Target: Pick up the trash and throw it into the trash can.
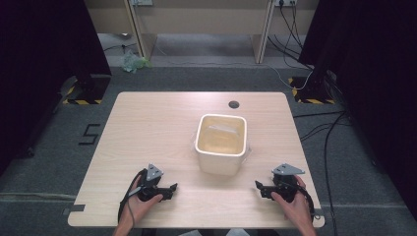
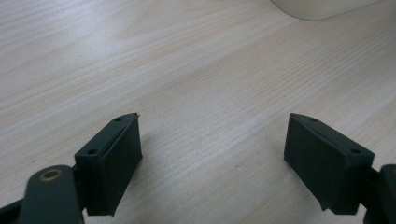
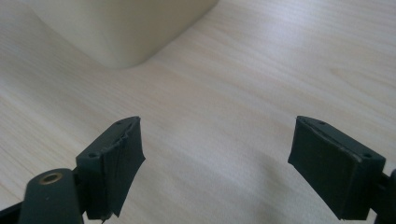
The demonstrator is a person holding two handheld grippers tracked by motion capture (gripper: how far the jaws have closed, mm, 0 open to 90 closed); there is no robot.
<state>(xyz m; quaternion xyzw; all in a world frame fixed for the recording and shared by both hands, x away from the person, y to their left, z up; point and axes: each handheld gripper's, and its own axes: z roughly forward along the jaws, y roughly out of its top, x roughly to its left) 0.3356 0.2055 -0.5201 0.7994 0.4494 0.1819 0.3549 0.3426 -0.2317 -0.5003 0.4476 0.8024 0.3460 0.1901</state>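
Cream bin [image 1: 221, 143], a square-sided plastic container with rounded corners and an open top, stands upright near the middle of a pale wooden counter [image 1: 147, 128]. Something clear and glossy lies inside the bin; what it is cannot be told. A small dark round hole [image 1: 233, 104] sits in the counter just beyond the bin, on its far side.

The left claw [image 1: 170, 189] is on the near side of the bin and off to its left, low over the counter, held in a hand that comes in from the near edge. It points toward the space in front of the bin. In the left gripper view its two black jaws stand well apart with bare wood between them and nothing held; a rim of the bin [image 2: 322, 7] shows at the top edge.

The right claw [image 1: 259, 189] is on the near side of the bin and off to its right, well apart from it, also low over the counter. In the right gripper view its jaws are spread wide over bare wood, holding nothing, with a rounded corner of the bin [image 3: 121, 28] ahead and to the left.
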